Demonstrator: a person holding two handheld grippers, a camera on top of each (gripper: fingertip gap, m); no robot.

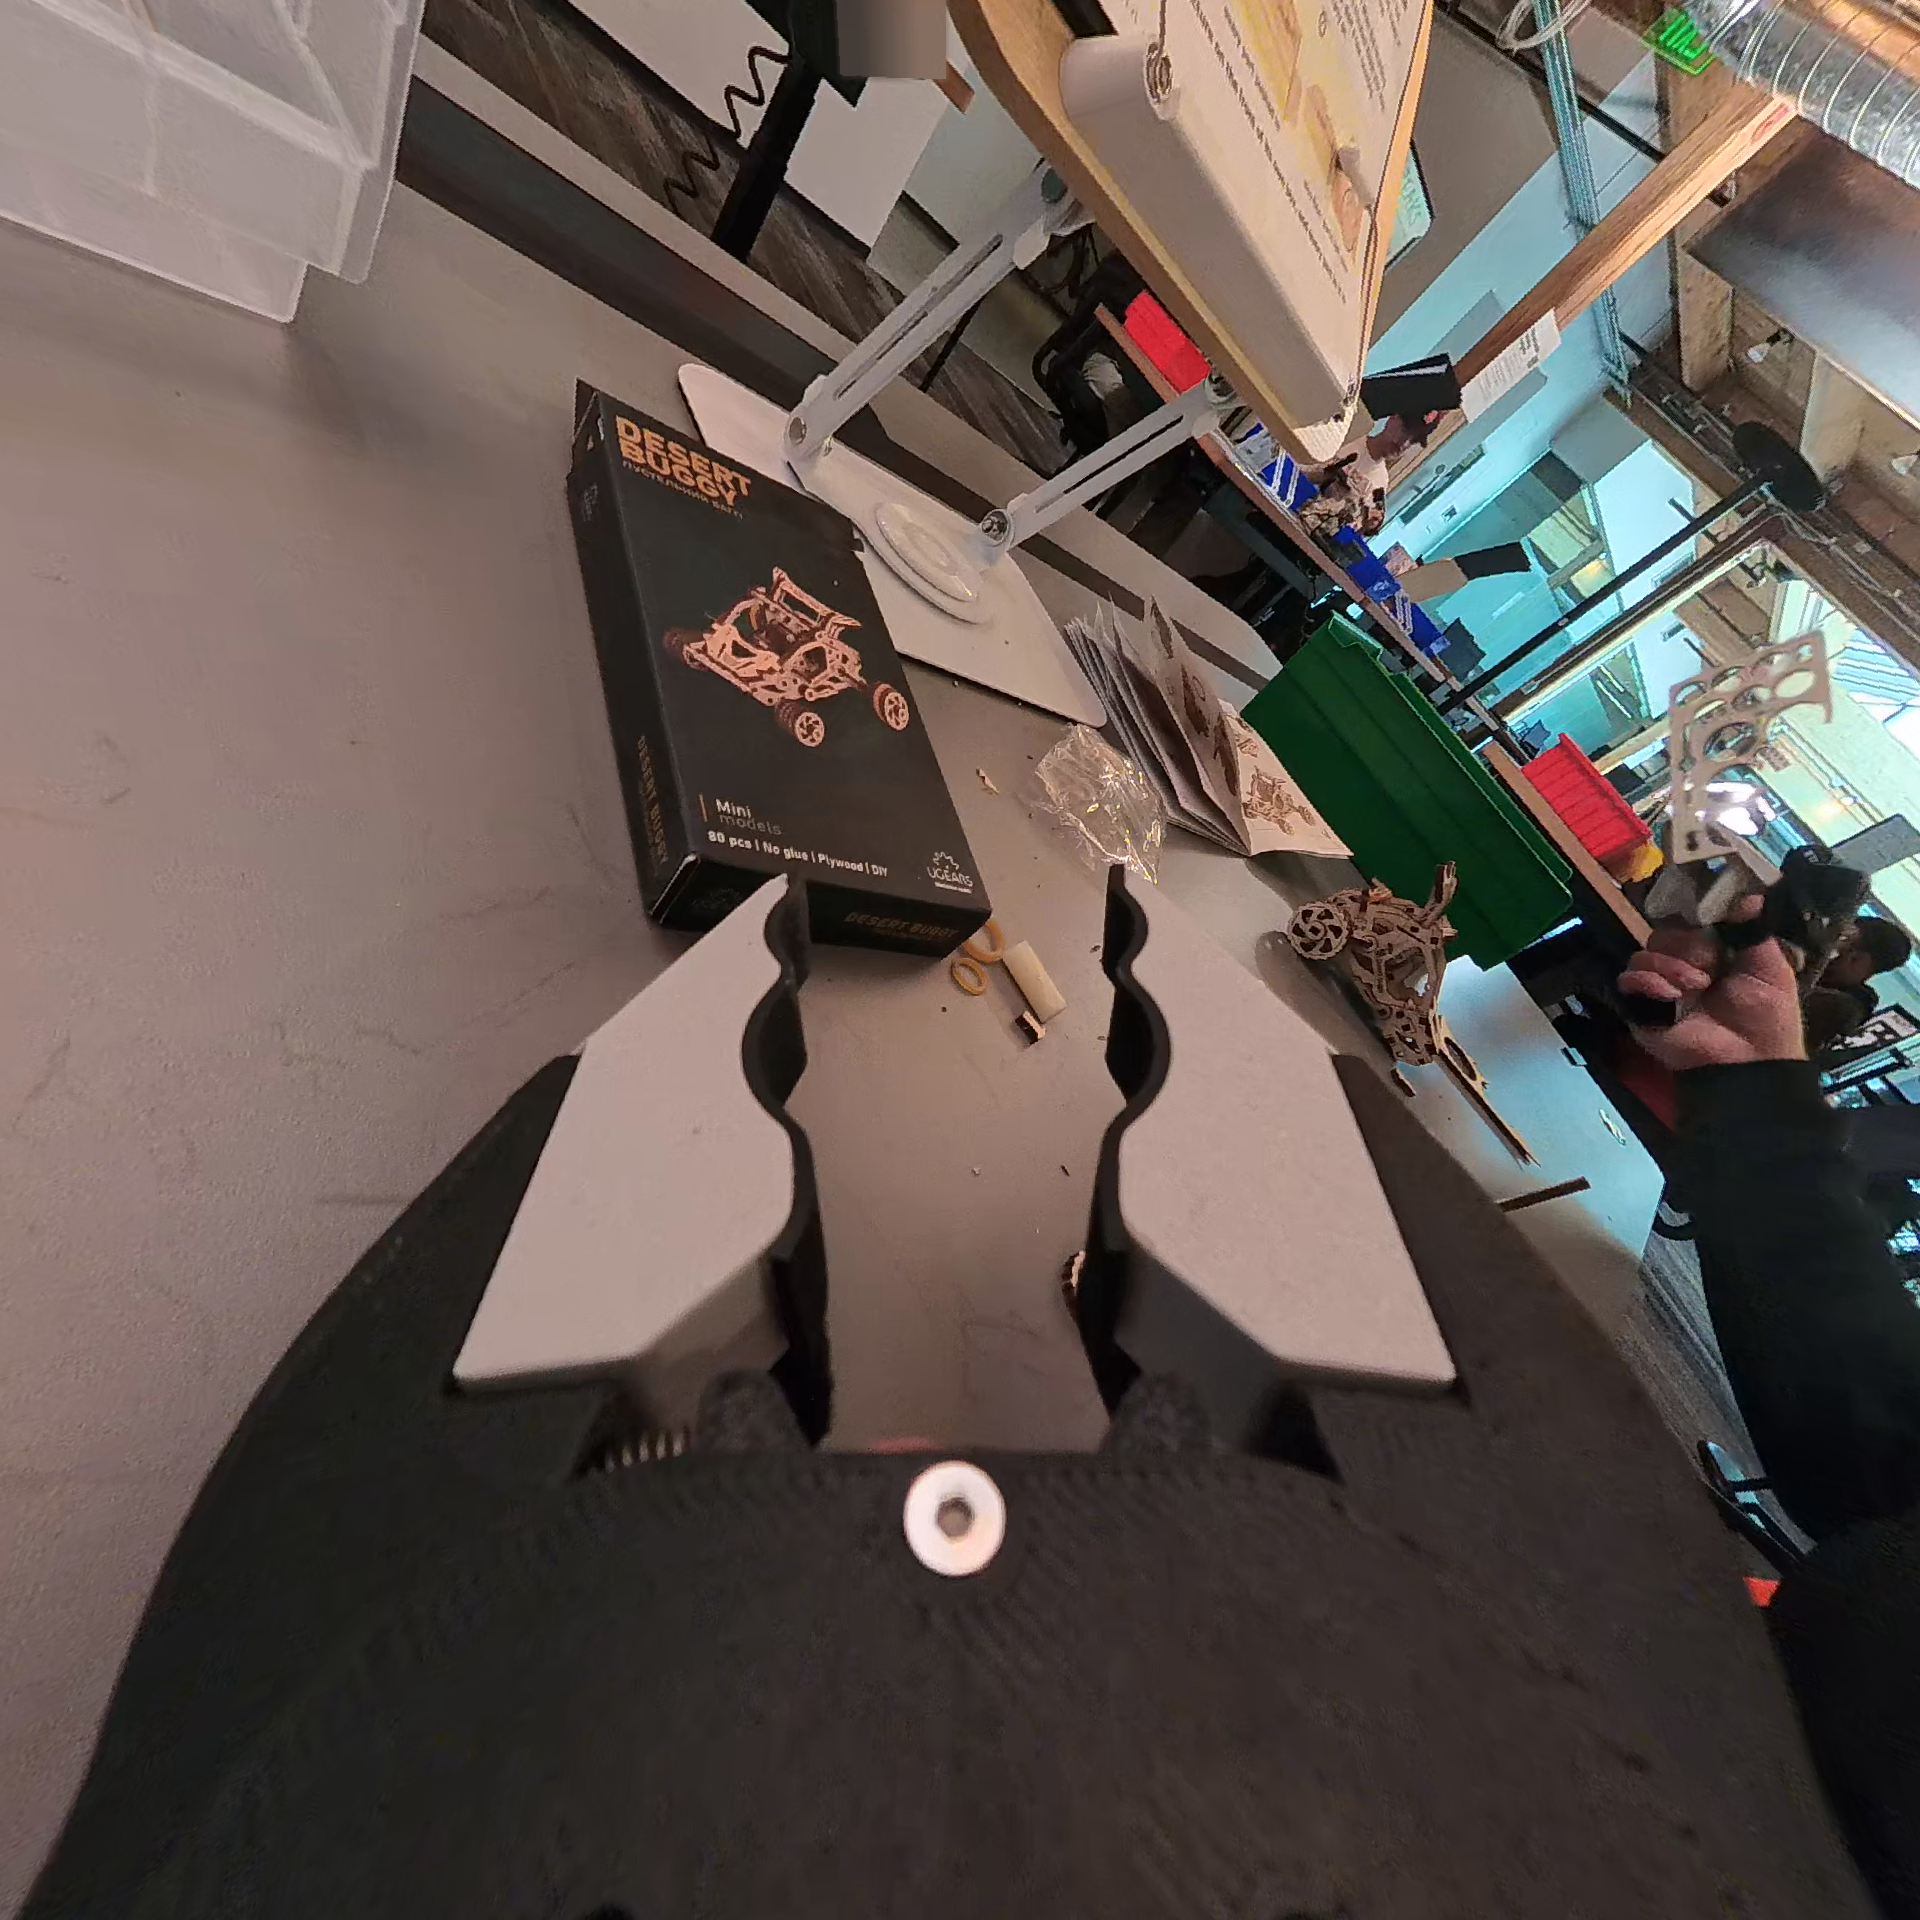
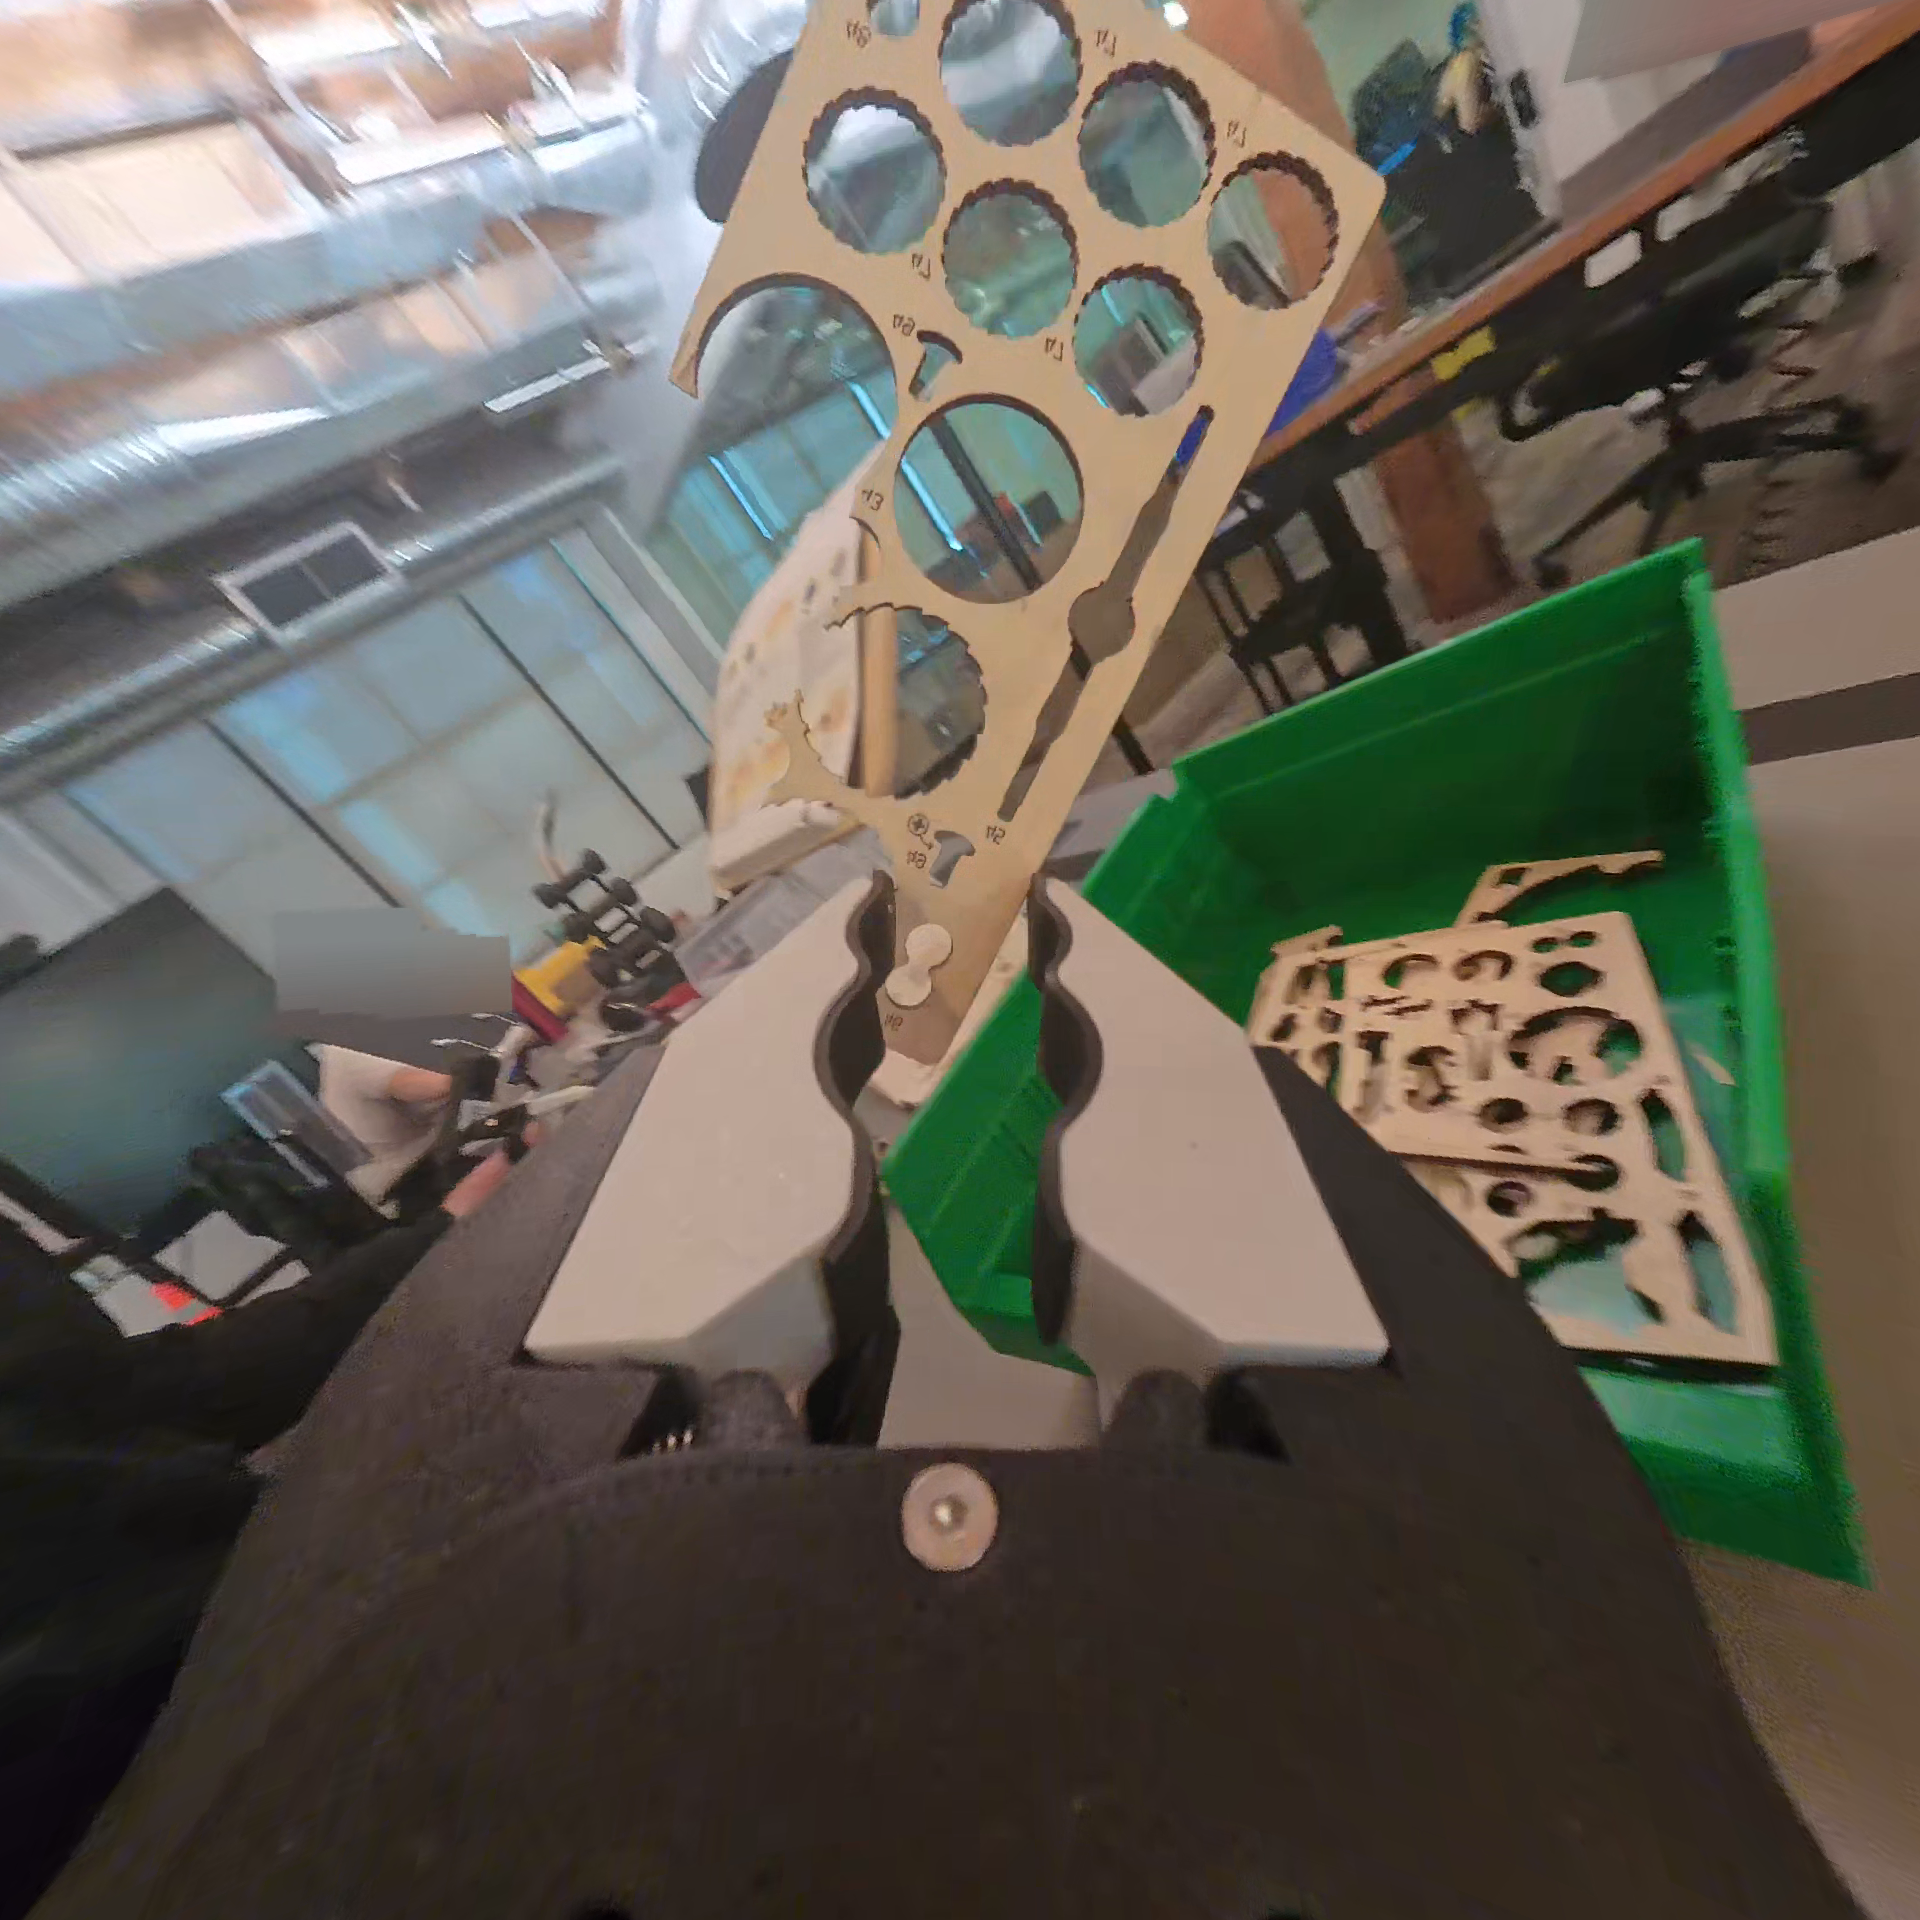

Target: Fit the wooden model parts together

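Observation:
My left gripper (image 1: 951,894) is open and empty, tilted over the grey table (image 1: 260,831). A partly built wooden buggy model (image 1: 1371,966) lies on the table to its right, apart from it. My right gripper (image 2: 961,914) is shut on the lower end of a plywood parts sheet (image 2: 1127,457) with many punched-out round holes, and holds it upright in the air beside a green bin (image 2: 1455,748). The same sheet (image 1: 1694,821) shows at the far right of the left wrist view, raised above the table edge.
A black kit box (image 1: 748,675) lies ahead of the left gripper, with rubber bands (image 1: 977,961) and a small white stick (image 1: 1034,982) beside it. Crumpled plastic wrap (image 1: 1101,800), an instruction booklet (image 1: 1205,748) and a white stand base (image 1: 935,582) lie beyond. The bin holds used sheets (image 2: 1507,1132). Tip to tip, the grippers are about 70 cm apart.

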